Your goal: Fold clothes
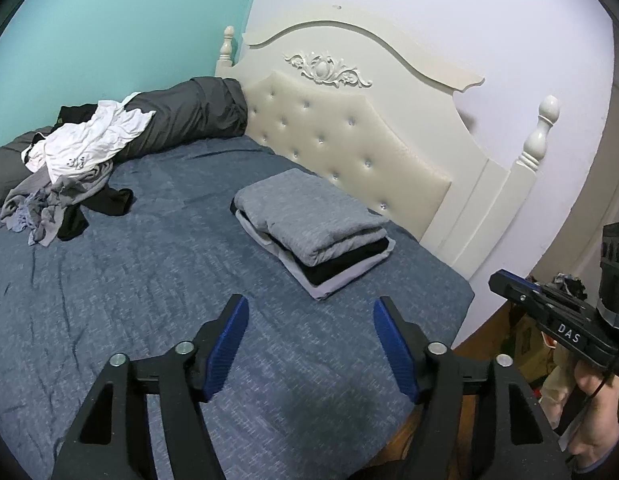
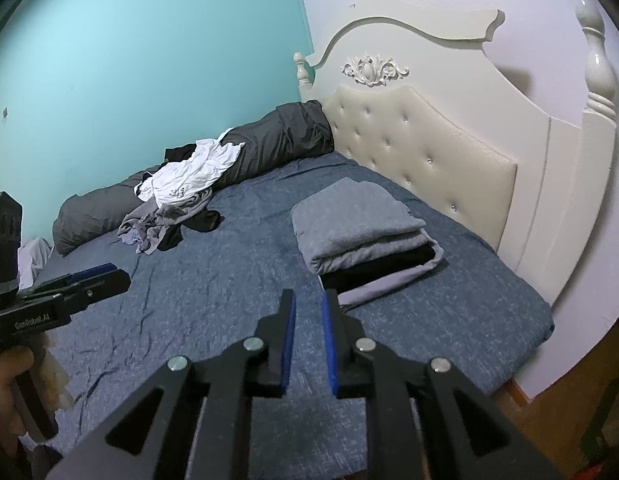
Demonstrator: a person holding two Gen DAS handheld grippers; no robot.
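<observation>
Both grippers empty above the bed point(image 1: 109, 280) — folded stack near the headboard point(image 1: 349, 140).

The left gripper point(image 1: 311, 320) has its blue pads spread wide with only blue sheet showing between them; it grips and touches nothing. The right gripper point(image 2: 309, 316) has its pads drawn close with a narrow gap left, nothing in it. The folded stack point(image 1: 313, 228), grey on top, lies just ahead of both — apart from them. The unfolded pile point(image 1: 65, 172) sits far across the bed by a dark rolled duvet point(image 1: 189, 116).
</observation>
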